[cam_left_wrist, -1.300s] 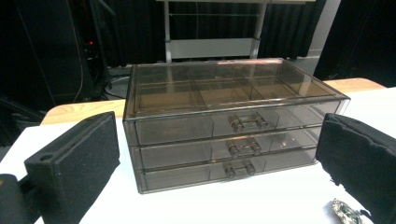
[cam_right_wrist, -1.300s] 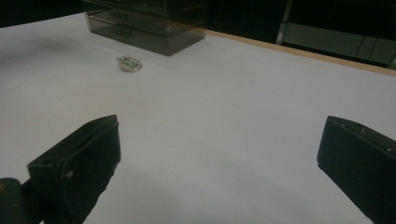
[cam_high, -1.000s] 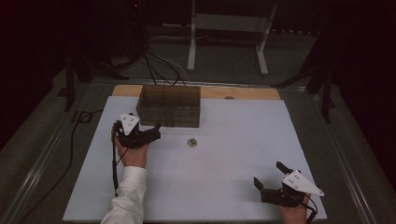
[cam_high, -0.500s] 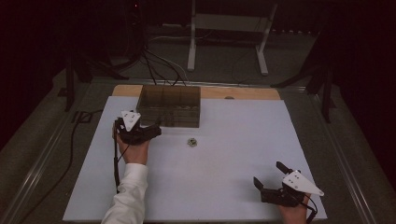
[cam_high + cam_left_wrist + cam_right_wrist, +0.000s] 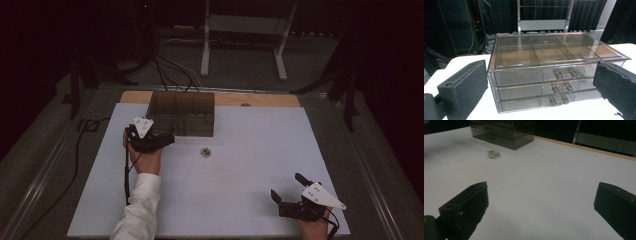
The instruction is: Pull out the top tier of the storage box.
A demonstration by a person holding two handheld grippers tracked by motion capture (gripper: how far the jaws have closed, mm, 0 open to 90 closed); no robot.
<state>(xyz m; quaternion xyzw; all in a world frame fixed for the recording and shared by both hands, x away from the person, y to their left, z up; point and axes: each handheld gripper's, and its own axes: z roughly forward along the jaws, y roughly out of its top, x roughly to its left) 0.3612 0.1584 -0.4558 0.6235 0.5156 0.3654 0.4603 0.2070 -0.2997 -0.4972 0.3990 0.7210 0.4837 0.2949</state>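
Note:
A smoky clear box (image 5: 182, 114) with three stacked drawers stands at the back of the white board (image 5: 250, 130). In the left gripper view the drawer box (image 5: 544, 72) is close ahead, its three front handles facing me. My left gripper (image 5: 167, 136) sits just off the box's front left corner and is open with nothing between its jaws (image 5: 539, 87). A small shiny trinket (image 5: 205, 152) lies on the board in front of the box, also seen far off as the trinket (image 5: 493, 153). My right gripper (image 5: 287, 187) is open near the front right edge, empty (image 5: 541, 205).
A wooden strip (image 5: 260, 99) runs along the board's far edge. Cables (image 5: 90, 150) trail off the left side. A white metal stand (image 5: 245, 30) is on the floor behind the table, in dark surroundings.
My left gripper has edged slightly forward toward the drawer box. The right gripper and the trinket have not moved.

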